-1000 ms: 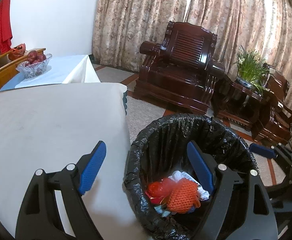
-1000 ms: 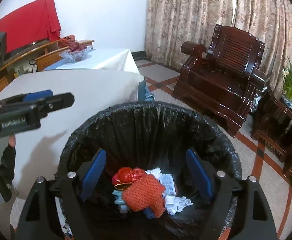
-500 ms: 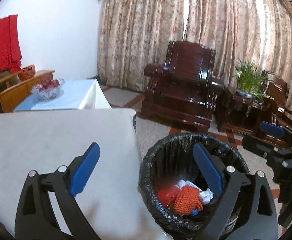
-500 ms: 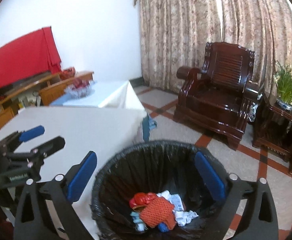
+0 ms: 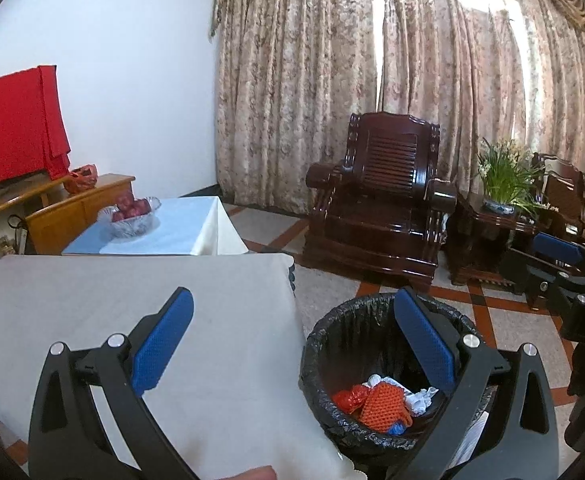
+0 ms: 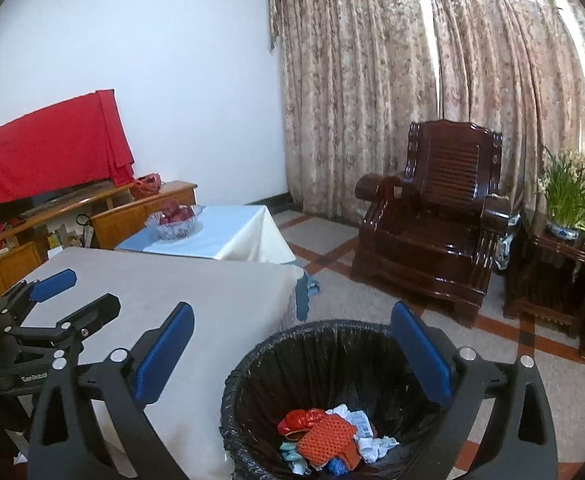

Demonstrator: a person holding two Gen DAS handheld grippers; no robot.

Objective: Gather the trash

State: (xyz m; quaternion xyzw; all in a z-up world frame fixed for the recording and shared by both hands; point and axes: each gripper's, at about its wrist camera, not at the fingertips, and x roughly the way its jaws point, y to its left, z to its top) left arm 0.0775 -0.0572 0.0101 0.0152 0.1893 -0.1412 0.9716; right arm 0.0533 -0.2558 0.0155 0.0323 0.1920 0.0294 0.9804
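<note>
a living room with heavy patterned curtains (image 5: pixel 432 100) across the far wall, a dark carved armchair (image 5: pixel 376 216) before them and a potted plant (image 5: pixel 504 180) on a side table to its right. nearer, on the left, a broad worktop (image 5: pixel 132 320) under a pale cloth, and nothing can be seen lying on the part in view. beyond it a smaller cloth-covered table (image 5: pixel 188 228) carries a glass bowl of red fruit (image 5: pixel 132 212).

on the floor, just beside the worktop's right edge, stands a bin (image 5: pixel 316 360) lined with a black bag. the trash (image 5: pixel 380 400) lies at its bottom: a red crumpled bag, an orange foam net, white paper scraps and something blue, all bunched together.

the left gripper (image 5: pixel 292 344) hangs above, its jaws spread wide and empty, one blue pad over the worktop and the other over the bin's mouth. the right gripper (image 6: pixel 292 352) sits more squarely over the bin, jaws likewise released with nothing between them, and the trash lies below and ahead of them, slightly right of centre.

by the look of it, collecting is finished here. the right hand is the nearer to the bin, should anything still need dropping in.
</note>
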